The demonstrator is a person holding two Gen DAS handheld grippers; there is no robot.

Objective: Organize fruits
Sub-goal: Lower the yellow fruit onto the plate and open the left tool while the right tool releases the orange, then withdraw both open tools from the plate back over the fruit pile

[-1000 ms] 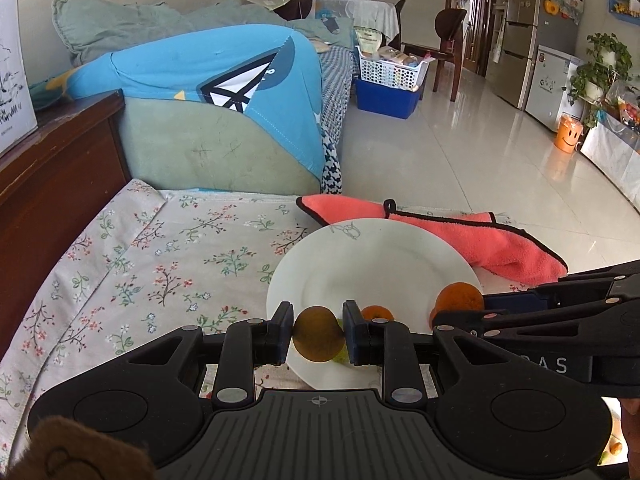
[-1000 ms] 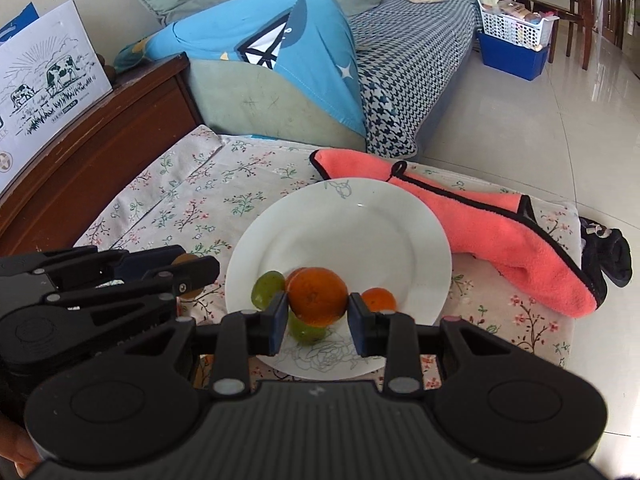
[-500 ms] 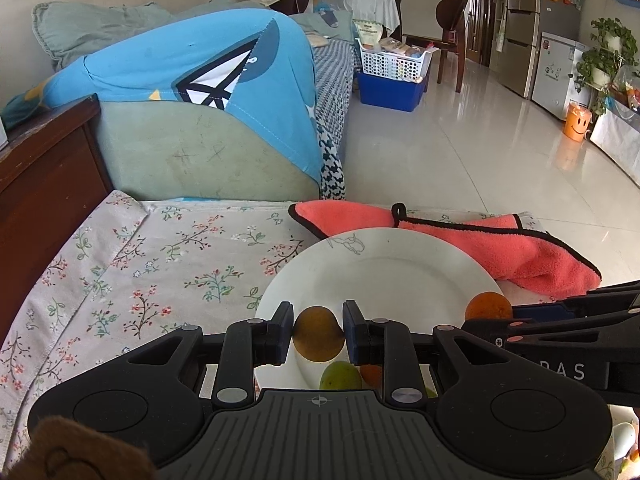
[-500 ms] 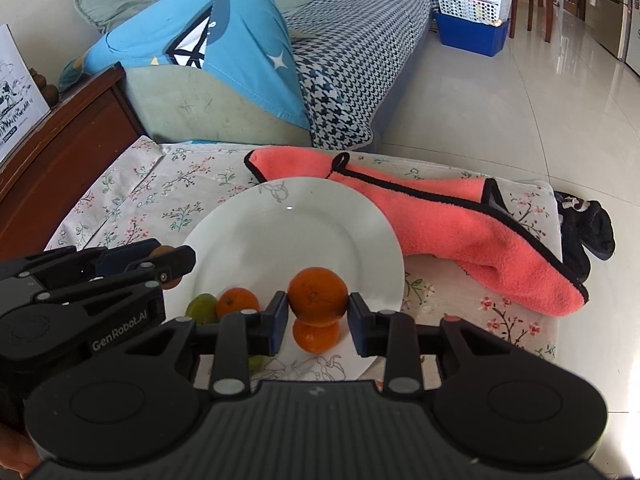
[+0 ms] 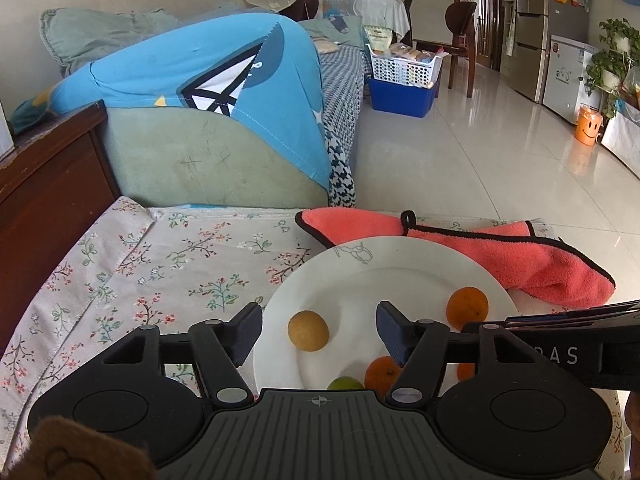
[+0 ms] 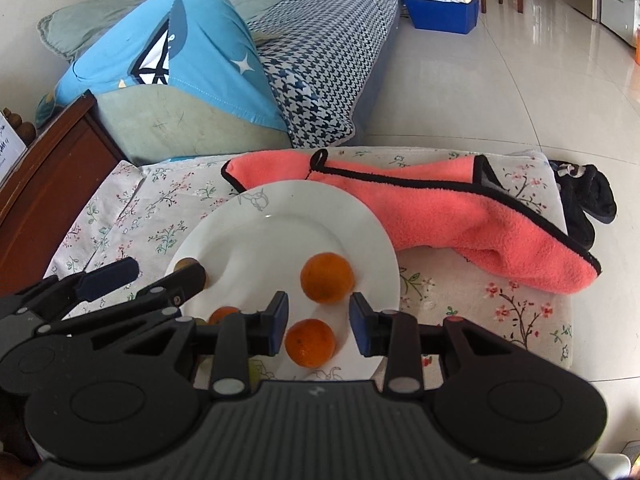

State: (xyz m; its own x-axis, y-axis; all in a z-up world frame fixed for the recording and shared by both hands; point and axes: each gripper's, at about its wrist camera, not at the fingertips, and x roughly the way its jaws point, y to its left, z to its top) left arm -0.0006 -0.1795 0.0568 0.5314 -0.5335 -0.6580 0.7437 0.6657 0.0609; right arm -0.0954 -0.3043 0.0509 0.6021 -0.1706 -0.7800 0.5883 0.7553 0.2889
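On the white plate [image 5: 400, 268] a yellow-brown fruit [image 5: 308, 330] is seen, released between the just-opened left gripper [image 5: 318, 330] jaws; the right gripper [image 6: 319, 320] is held parted, nothing gripped, an orange [image 6: 327, 277] just ahead.

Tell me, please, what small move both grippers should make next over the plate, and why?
Probably lift both clear. The left gripper stands open around the yellow-brown fruit, its jaws just opened, and the right gripper no longer presses its orange; both fruits rest on the white plate.

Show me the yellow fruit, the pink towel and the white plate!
yellow fruit [image 5: 308, 330]: left wrist view, middle of fruit.
pink towel [image 6: 460, 216]: right wrist view, fuzzy middle.
white plate [image 6: 276, 224]: right wrist view, bare centre.
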